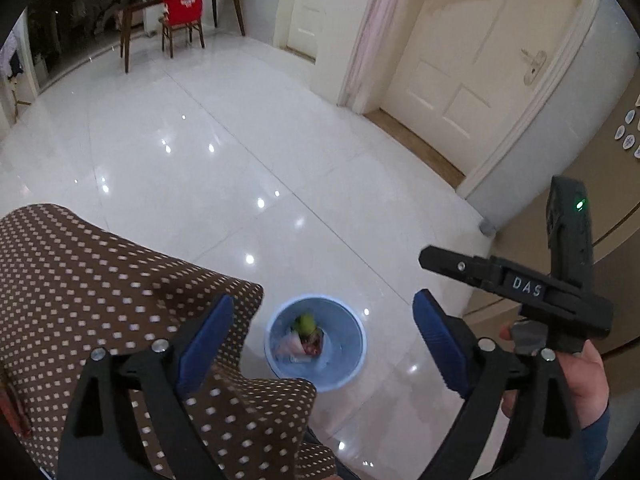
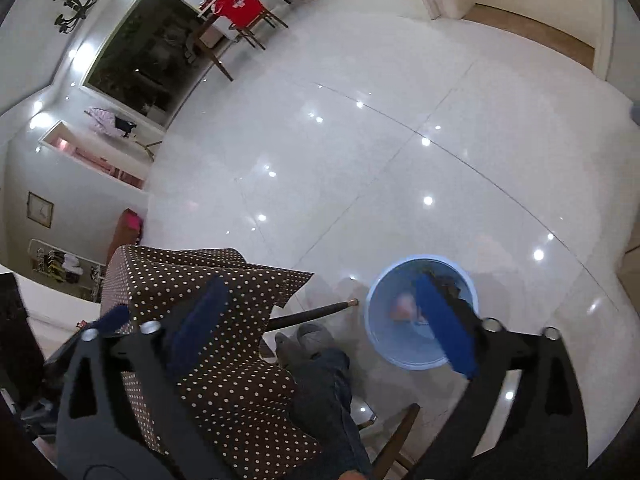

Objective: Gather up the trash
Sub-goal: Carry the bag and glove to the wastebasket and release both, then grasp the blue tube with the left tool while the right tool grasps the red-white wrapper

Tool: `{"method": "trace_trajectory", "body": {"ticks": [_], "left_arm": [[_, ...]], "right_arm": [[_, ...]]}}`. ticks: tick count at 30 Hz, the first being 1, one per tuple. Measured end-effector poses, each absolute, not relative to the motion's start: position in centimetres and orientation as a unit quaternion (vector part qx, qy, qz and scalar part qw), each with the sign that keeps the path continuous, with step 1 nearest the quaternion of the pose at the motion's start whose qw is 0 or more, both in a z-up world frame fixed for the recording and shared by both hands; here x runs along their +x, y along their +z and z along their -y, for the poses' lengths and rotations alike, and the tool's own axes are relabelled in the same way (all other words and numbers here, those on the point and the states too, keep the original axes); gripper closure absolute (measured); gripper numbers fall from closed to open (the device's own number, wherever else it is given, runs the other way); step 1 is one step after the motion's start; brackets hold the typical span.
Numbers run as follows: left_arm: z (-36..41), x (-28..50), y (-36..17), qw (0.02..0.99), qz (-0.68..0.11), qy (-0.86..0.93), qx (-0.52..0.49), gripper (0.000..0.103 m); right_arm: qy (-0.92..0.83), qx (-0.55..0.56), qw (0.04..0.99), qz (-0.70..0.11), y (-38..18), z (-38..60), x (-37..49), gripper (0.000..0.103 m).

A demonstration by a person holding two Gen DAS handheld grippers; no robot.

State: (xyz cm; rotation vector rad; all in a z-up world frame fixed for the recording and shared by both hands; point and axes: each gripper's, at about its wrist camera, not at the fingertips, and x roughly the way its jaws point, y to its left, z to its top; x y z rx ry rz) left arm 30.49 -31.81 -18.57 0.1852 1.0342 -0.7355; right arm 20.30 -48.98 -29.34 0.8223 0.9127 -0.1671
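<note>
A light blue bin [image 1: 316, 344] stands on the white floor below both grippers, with green, pink and red trash [image 1: 306, 336] lying in it. My left gripper [image 1: 324, 340] hangs high above it, open wide, with nothing between its blue pads. In the right wrist view the same bin [image 2: 420, 316] holds pinkish trash [image 2: 404, 306]. My right gripper [image 2: 324, 316] is open wide too and holds nothing; its right pad crosses in front of the bin. The right gripper's black body [image 1: 560, 296] shows in the left wrist view, held by a hand.
A table under a brown cloth with white dots [image 1: 100, 300] [image 2: 224, 360] reaches in from the left, close to the bin. A person's leg and grey slipper [image 2: 308, 340] stand by a dark table leg [image 2: 312, 314]. A cream door [image 1: 472, 76] is at the far right; a chair with a red garment [image 1: 184, 12] far back.
</note>
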Motion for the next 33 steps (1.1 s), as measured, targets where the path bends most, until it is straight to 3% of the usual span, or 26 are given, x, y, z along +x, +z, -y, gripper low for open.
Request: {"method": "trace_trajectory", "body": {"ticks": [17,33], "left_arm": [[25.7,26.6,-10.4,0.854,-0.391,-0.34,0.046,0.009],[16.7,23.4,-6.8,0.894,-0.331,-0.301,0.012,0.009]], "right_arm": [[-0.079,0.321,0.854,-0.401,-23.1,43.9,20.6,0.006],[0.038,0.243,0.908,-0.338,-15.3,34.2,22.0,0.006]]}}
